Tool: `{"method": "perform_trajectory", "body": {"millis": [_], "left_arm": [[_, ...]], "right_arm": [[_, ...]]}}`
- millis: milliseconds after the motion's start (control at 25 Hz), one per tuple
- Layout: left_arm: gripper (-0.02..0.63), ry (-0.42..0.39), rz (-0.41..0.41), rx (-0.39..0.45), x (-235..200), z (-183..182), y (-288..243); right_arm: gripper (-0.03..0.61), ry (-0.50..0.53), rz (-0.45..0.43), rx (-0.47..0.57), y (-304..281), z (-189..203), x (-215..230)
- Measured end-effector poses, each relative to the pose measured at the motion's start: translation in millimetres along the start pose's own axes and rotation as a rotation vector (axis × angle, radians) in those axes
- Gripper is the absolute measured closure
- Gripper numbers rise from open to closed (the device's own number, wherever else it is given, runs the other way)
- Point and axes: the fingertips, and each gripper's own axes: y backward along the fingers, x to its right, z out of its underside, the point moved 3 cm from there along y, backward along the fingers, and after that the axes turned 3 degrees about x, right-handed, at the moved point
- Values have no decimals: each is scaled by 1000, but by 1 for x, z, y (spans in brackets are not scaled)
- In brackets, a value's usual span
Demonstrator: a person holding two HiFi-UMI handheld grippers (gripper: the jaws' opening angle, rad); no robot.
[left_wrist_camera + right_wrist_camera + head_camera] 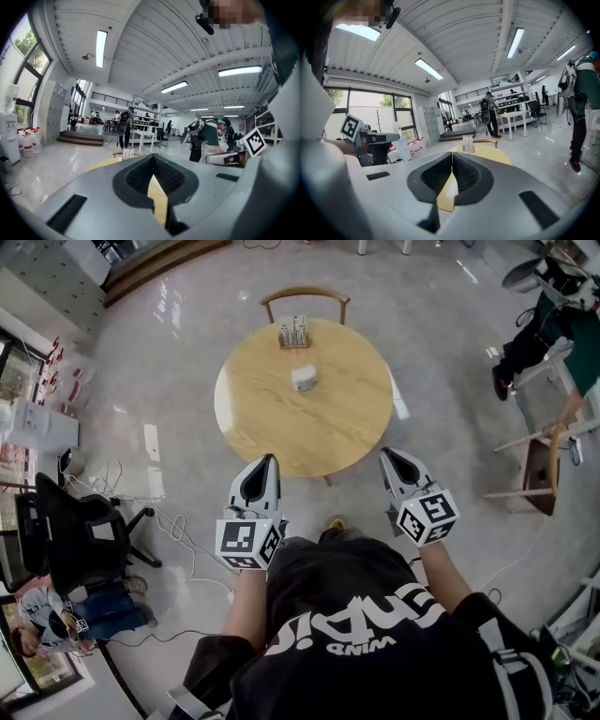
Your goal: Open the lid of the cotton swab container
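A small white cotton swab container (304, 378) stands near the middle of a round wooden table (347, 427), lid down. Behind it is a holder of thin sticks (293, 333). My left gripper (271, 458) and right gripper (383, 455) hover side by side at the table's near edge, well short of the container. Both are shut, with nothing between the jaws. In the left gripper view the closed left gripper (152, 156) points over the table (105, 164) toward the stick holder (126, 153). The right gripper (452, 153) does likewise, with the stick holder (467, 143) ahead. The jaws hide the container in both gripper views.
A wooden chair (305, 298) stands behind the table. A black office chair (75, 531), floor cables (178, 521) and a seated person (66, 615) are to the left. Another wooden chair (544, 465) and a person (553, 324) are at the right.
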Motion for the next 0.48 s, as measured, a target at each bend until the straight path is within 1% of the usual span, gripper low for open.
{"method": "perform_trajectory", "body": {"millis": [240, 480], "left_arm": [[605, -10, -22, -12, -1, 0, -7], [604, -20, -13, -12, -11, 2, -24]], "right_arm": [[575, -17, 3, -1, -13, 2, 19], [575, -27, 11, -8, -25, 8, 28]]}}
